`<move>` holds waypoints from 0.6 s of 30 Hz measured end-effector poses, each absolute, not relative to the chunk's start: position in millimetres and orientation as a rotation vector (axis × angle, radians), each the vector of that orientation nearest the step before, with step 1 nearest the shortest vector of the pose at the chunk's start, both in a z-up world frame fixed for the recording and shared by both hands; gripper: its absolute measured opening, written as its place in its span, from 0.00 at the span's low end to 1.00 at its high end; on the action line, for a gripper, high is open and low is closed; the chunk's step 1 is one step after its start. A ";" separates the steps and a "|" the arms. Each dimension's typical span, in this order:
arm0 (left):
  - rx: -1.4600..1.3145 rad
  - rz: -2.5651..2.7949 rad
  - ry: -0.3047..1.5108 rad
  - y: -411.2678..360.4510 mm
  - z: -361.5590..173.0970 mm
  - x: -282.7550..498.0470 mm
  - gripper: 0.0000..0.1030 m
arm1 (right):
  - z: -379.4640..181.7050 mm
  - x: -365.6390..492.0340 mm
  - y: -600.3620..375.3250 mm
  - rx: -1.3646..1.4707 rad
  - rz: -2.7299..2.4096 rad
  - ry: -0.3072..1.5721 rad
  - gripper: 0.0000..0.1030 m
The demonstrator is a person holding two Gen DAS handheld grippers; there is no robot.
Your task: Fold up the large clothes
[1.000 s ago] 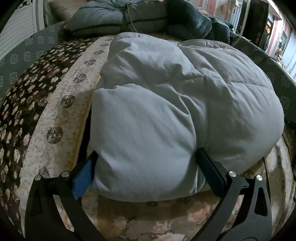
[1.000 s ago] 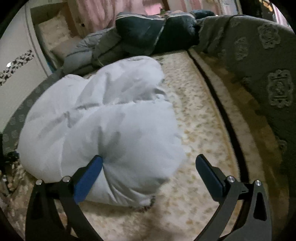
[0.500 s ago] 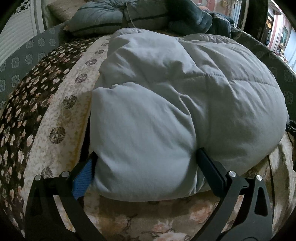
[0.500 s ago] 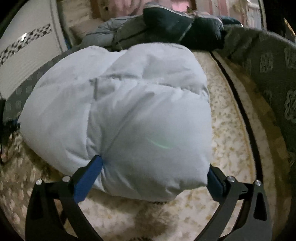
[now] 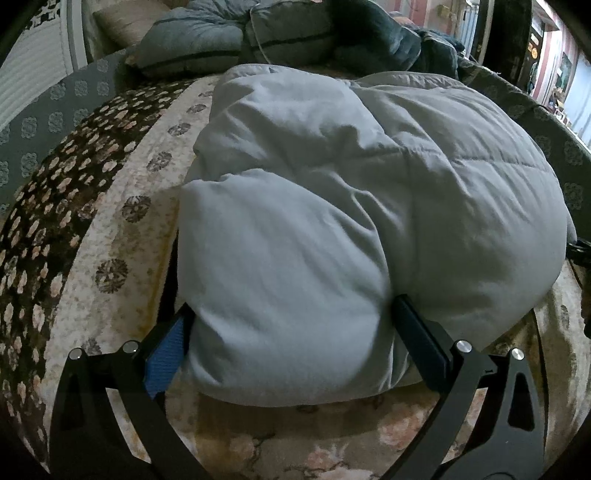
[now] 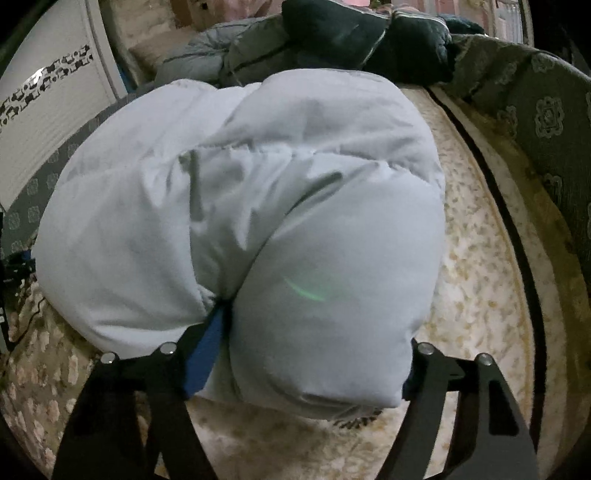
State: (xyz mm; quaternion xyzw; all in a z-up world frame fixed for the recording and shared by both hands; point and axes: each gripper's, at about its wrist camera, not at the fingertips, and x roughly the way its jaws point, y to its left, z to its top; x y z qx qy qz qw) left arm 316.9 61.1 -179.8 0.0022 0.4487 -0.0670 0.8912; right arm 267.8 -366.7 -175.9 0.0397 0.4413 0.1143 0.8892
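Padding bulges between both pairs of jaws: the pale grey puffy coat (image 5: 354, 206) lies bundled on the patterned bedspread (image 5: 110, 236), in front of the dark cushions (image 5: 236, 40). The left gripper (image 5: 291, 332) clamps one near corner, while the right gripper (image 6: 314, 354) is closing onto the other, squeezing the fabric, probably to lift both together for a fold

One pale grey puffy jacket (image 5: 332, 221), folded, on one floral bedcover (image 5: 92, 258). Two black grippers at the jacket's near edge: left gripper (image 5: 291, 339), right gripper (image 6: 314, 365). Beyond the jacket, approx. three dark padded garments (image 5: 295, 33), heaped; exact no. unclear.
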 end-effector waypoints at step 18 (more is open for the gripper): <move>0.000 -0.204 0.971 62.0 -193.2 345.0 0.97 | -180.4 279.6 -362.9 0.072 0.207 0.921 0.72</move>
